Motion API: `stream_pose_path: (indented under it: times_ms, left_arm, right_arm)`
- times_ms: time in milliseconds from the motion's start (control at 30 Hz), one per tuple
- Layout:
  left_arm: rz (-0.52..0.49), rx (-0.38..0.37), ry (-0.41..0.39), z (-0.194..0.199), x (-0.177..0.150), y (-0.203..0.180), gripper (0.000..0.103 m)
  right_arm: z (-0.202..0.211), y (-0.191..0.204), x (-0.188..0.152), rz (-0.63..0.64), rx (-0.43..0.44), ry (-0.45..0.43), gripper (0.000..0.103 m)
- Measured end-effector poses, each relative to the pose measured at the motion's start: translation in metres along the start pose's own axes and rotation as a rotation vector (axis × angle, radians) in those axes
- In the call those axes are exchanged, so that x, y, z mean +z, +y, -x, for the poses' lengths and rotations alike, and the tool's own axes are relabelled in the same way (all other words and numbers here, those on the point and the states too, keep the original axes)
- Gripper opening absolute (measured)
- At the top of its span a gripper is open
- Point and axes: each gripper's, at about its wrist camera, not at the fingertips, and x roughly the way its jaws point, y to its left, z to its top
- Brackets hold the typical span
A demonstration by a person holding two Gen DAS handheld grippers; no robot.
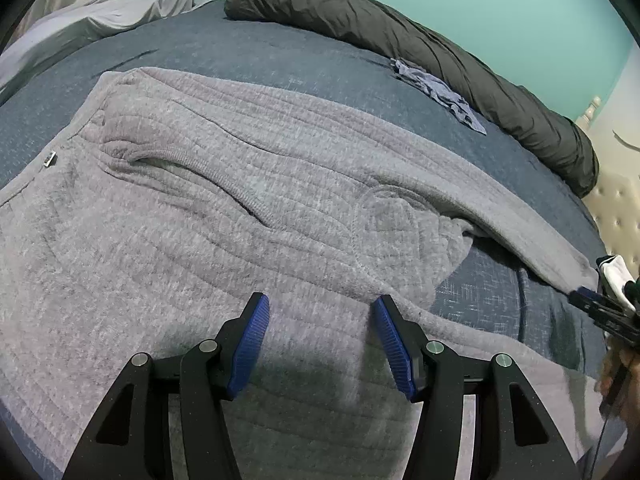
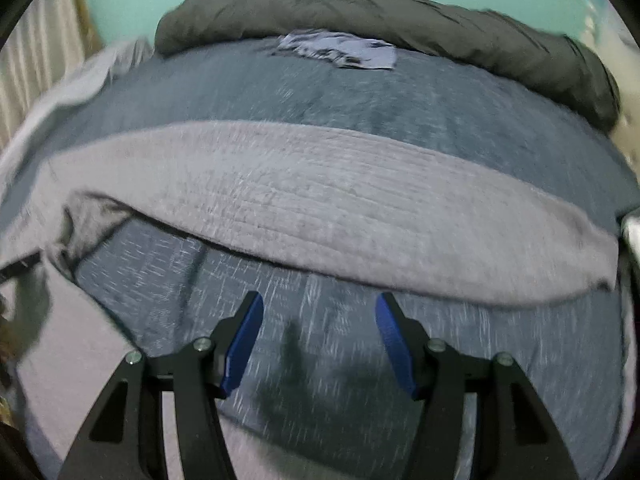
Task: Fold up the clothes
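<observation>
Your left gripper [image 1: 322,340] hangs over one grey sweater [image 1: 208,200] spread on the bed [image 1: 240,52]; its jaws stand apart with nothing pinched between them, the ribbed blue pads [image 1: 250,350] clear of the cloth. The sweater is a thick, fuzzy knit quilted in long parallel ridges; it covers the near side of the bed from the left edge towards the middle, and one sleeve [image 1: 500,204] runs out towards the right edge, where the blurred tip of your right gripper [image 1: 600,312] shows. A rolled neckline seam [image 1: 236,184] curves across the chest; a small dark tag [image 1: 49,159] sits near the sweater's left edge, its writing too small to read.

Your right gripper [image 2: 320,340] likewise has its jaws apart and empty; it points at bare bedcover [image 2: 320,360], a blue-grey weave flecked with pale threads, with the sleeve [image 2: 320,200] lying as a broad band across the bed beyond it; this view is blurred.

Along the far edge lies one long, dark, crinkled roll of bedding [image 1: 400,40]; touching it, one small crumpled blue cloth [image 1: 436,92]; at the far left corner, pale sheeting [image 1: 100,20] in soft folds.
</observation>
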Motion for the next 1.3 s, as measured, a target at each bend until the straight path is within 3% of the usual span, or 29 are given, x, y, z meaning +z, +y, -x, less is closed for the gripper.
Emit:
stream_pose_path:
  times_ms: [233, 300, 367, 433, 467, 667, 900, 1133, 1200, 1300]
  left_arm:
    - [0.007, -0.004, -0.001, 0.001, 0.001, 0.001, 0.059]
    - [0.008, -0.007, -0.001, 0.001, 0.001, 0.002, 0.059]
    - [0.009, -0.008, -0.001, 0.001, 0.0, 0.002, 0.059]
    - [0.01, -0.009, -0.001, 0.002, 0.0, 0.003, 0.059]
    - [0.01, -0.01, -0.002, 0.002, 0.001, 0.003, 0.059]
    - [0.018, -0.011, -0.011, 0.006, 0.002, 0.005, 0.059]
    - [0.043, 0.0, -0.032, 0.011, 0.006, 0.011, 0.059]
    - [0.047, 0.004, -0.036, 0.011, 0.007, 0.016, 0.059]
    - [0.063, 0.009, -0.042, 0.012, 0.009, 0.021, 0.059]
    - [0.082, 0.008, -0.04, 0.011, 0.009, 0.028, 0.059]
  right_arm:
    - [-0.031, 0.039, 0.011, 0.216, -0.081, 0.012, 0.059]
    - [-0.04, 0.043, 0.012, 0.256, -0.094, 0.018, 0.046]
    - [-0.046, 0.046, 0.012, 0.298, -0.12, 0.019, 0.017]
    - [-0.044, 0.043, 0.011, 0.316, -0.126, 0.006, 0.003]
    - [-0.04, 0.04, 0.011, 0.315, -0.123, -0.006, 0.002]
    - [-0.014, 0.025, 0.004, 0.348, -0.099, -0.057, 0.001]
    - [-0.022, 0.022, -0.022, 0.357, -0.082, -0.008, 0.001]
    - [-0.012, 0.017, -0.018, 0.215, -0.033, -0.057, 0.002]
    - [-0.003, 0.015, -0.016, 0.187, -0.021, -0.083, 0.007]
    - [0.005, -0.001, -0.011, 0.126, -0.014, -0.1, 0.031]
